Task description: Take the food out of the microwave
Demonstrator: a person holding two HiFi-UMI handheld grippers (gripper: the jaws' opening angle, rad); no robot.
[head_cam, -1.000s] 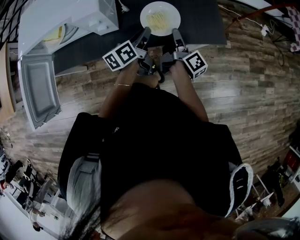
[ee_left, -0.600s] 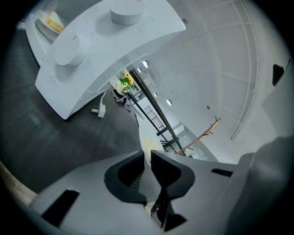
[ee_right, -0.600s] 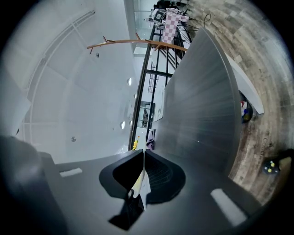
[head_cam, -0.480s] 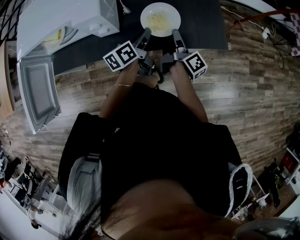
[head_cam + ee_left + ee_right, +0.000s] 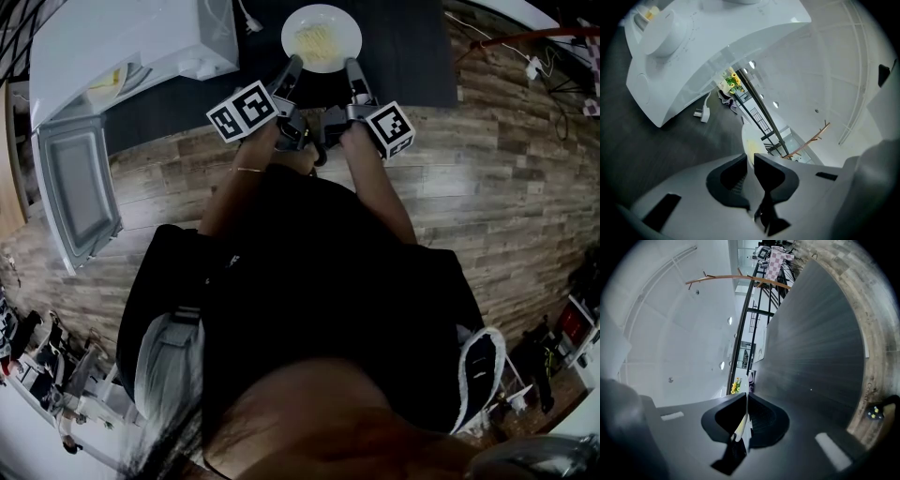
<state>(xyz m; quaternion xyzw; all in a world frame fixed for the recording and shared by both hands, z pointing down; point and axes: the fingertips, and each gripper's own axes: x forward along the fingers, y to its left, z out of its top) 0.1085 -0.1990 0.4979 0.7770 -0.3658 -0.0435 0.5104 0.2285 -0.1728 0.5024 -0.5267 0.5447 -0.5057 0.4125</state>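
Observation:
A white plate [image 5: 321, 36] with pale yellow food lies over the dark table [image 5: 412, 47], to the right of the white microwave [image 5: 131, 42]. My left gripper [image 5: 293, 64] is shut on the plate's near-left rim. My right gripper [image 5: 352, 67] is shut on its near-right rim. In the left gripper view the plate's rim [image 5: 749, 143] runs between the pads of the left gripper [image 5: 750, 164]. The right gripper view shows a thin white edge of the plate [image 5: 740, 425] pinched in the right gripper [image 5: 747, 411]. Whether the plate rests on the table I cannot tell.
The microwave's door [image 5: 80, 183] hangs open toward me at the left, with something yellow [image 5: 111, 80] inside the cavity. A white plug [image 5: 704, 114] and cord lie on the table behind the microwave. The floor below the table edge is wood planking [image 5: 506, 169].
Both grippers keep their hold on the plate. The plate and grippers have barely shifted in the picture; the microwave and its door have slid slightly left and down in the view.

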